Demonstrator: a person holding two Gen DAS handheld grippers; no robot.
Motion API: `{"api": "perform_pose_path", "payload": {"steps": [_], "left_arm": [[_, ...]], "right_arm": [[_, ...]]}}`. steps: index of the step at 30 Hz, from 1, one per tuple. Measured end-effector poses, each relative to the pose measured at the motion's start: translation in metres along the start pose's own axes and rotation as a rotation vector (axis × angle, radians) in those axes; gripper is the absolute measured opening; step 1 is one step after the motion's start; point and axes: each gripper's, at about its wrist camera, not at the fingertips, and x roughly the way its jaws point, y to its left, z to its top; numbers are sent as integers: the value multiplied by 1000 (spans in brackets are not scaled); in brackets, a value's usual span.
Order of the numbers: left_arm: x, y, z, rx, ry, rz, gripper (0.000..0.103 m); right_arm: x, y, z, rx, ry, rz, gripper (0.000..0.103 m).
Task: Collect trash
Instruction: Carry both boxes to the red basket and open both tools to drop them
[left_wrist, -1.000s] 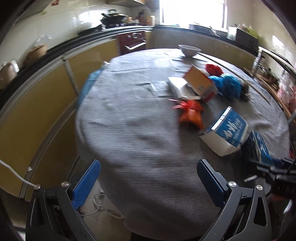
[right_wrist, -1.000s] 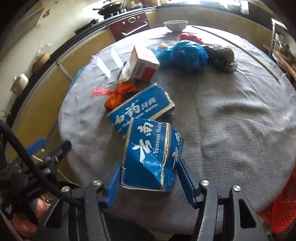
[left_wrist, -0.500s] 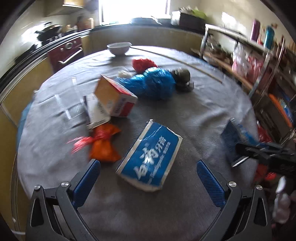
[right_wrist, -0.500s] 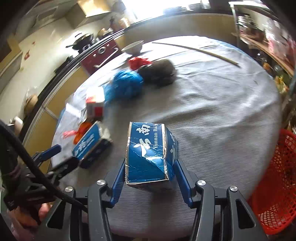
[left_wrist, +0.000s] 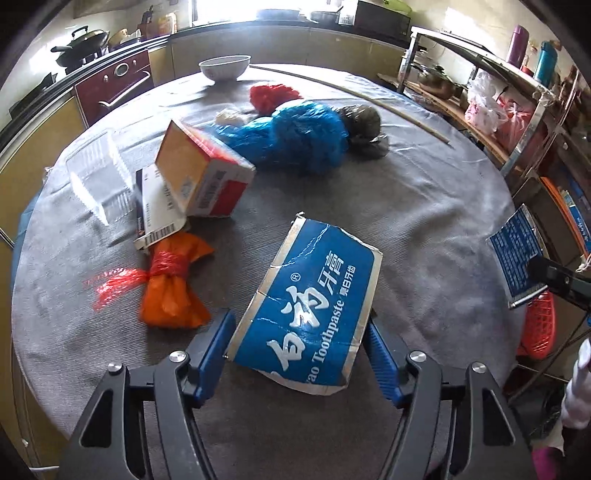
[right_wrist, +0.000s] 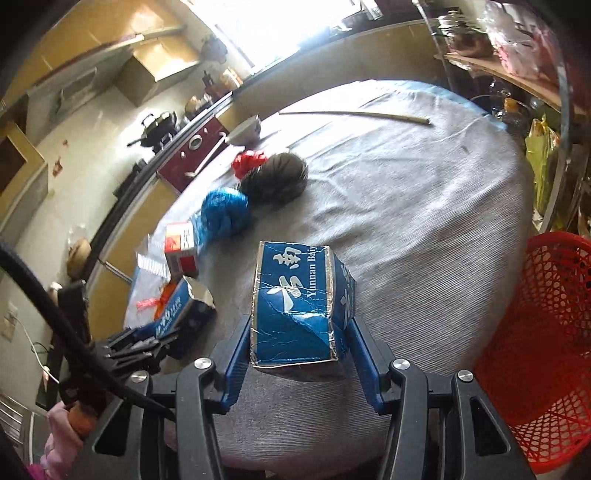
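My left gripper (left_wrist: 299, 338) is shut on a blue toothpaste box (left_wrist: 314, 306), with both pads against its sides, on the round grey table (left_wrist: 424, 206). My right gripper (right_wrist: 295, 343) is shut on a second, crumpled blue toothpaste box (right_wrist: 295, 302) and holds it above the table's right edge, beside the red mesh basket (right_wrist: 546, 332). The left gripper with its box also shows in the right wrist view (right_wrist: 184, 314). The right gripper's box shows in the left wrist view (left_wrist: 517, 254).
On the table lie an orange bag (left_wrist: 173, 284), an orange-and-red carton (left_wrist: 203, 173), a clear plastic tray (left_wrist: 99, 177), a blue bag (left_wrist: 299, 136), a dark bag (left_wrist: 364, 125), a red bag (left_wrist: 271, 96), a white bowl (left_wrist: 224, 67) and a long stick (left_wrist: 369, 99). Shelves (left_wrist: 517, 110) stand at right.
My left gripper swung right across the table, reached the flat blue box and closed on it. My right gripper carried its box right, off the table's edge toward the red basket.
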Motion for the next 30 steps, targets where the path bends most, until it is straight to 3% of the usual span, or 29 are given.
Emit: {"api": "perform_pose_path", "payload": {"steps": [6, 14, 20, 26, 30], "left_arm": [[-14, -53, 22, 105, -36, -64, 69], [-8, -197, 52, 396, -39, -284, 69], [21, -293, 54, 560, -4, -369, 69], [48, -324, 46, 597, 104, -365, 70], [40, -311, 41, 580, 108, -361, 70]], "right_arm": [[-32, -39, 6, 76, -94, -8, 55], [-91, -131, -9, 239, -184, -142, 54], [-116, -191, -35, 390, -182, -193, 56], [-118, -215, -43, 486, -160, -186, 61], [-123, -219, -40, 488, -175, -187, 62]]}}
